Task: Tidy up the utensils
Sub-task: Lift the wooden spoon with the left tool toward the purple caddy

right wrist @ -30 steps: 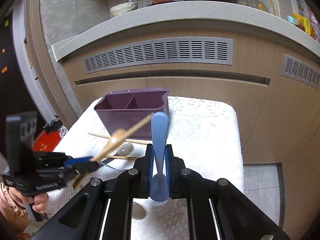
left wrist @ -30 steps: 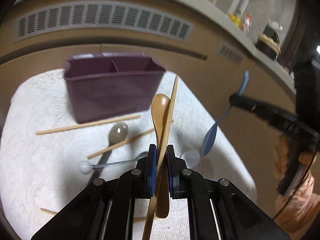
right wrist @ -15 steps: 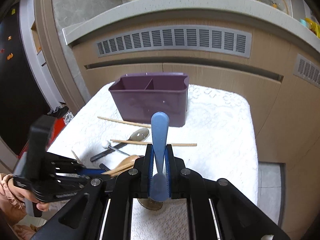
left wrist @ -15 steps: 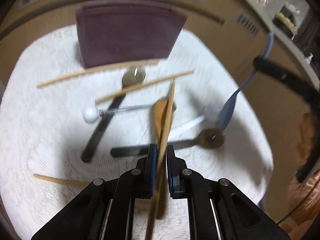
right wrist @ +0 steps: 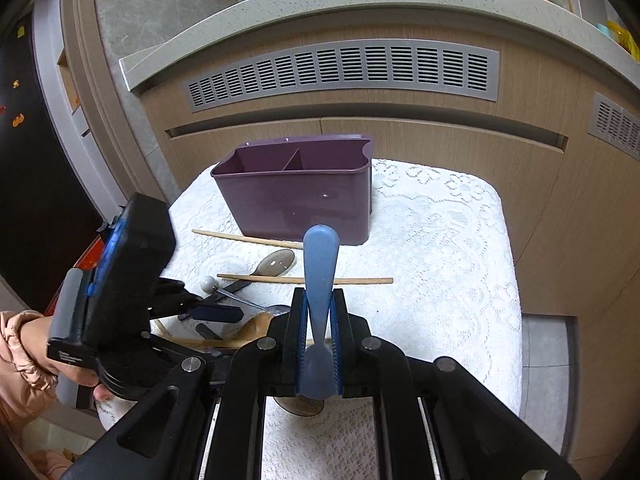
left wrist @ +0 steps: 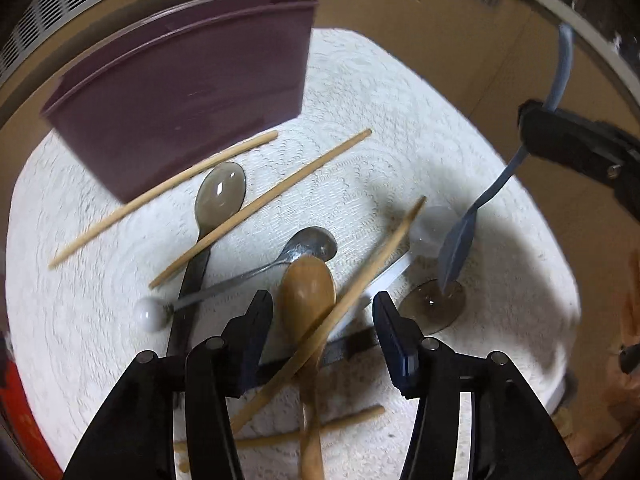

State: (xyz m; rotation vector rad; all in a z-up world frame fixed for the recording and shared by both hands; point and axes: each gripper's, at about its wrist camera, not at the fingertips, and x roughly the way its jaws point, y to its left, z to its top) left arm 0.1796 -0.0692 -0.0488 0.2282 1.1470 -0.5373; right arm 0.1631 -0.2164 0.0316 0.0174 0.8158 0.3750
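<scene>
A purple two-compartment utensil holder (left wrist: 192,92) (right wrist: 296,196) stands at the back of a white lace-covered table (left wrist: 400,120) (right wrist: 440,248). My left gripper (left wrist: 324,316) is open, low over the table, with a wooden spoon (left wrist: 308,292) and a chopstick (left wrist: 372,264) lying between its fingers. My right gripper (right wrist: 320,320) is shut on a blue spoon (right wrist: 320,264) (left wrist: 460,240), held above the table's front right. Loose chopsticks (left wrist: 260,204) (right wrist: 304,279), a translucent grey spoon (left wrist: 220,196) (right wrist: 276,262) and a metal spoon (left wrist: 312,244) lie in front of the holder.
A wooden cabinet with grey vents (right wrist: 344,72) and a stone counter (right wrist: 360,4) rise just behind the table. A white-knobbed utensil (left wrist: 150,314) (right wrist: 209,282), a white spoon (left wrist: 424,232) and a second grey spoon (left wrist: 434,304) also lie on the cloth.
My left gripper came down to the table and opened, letting go of the wooden spoon and chopstick. My right gripper kept its hold on the blue spoon.
</scene>
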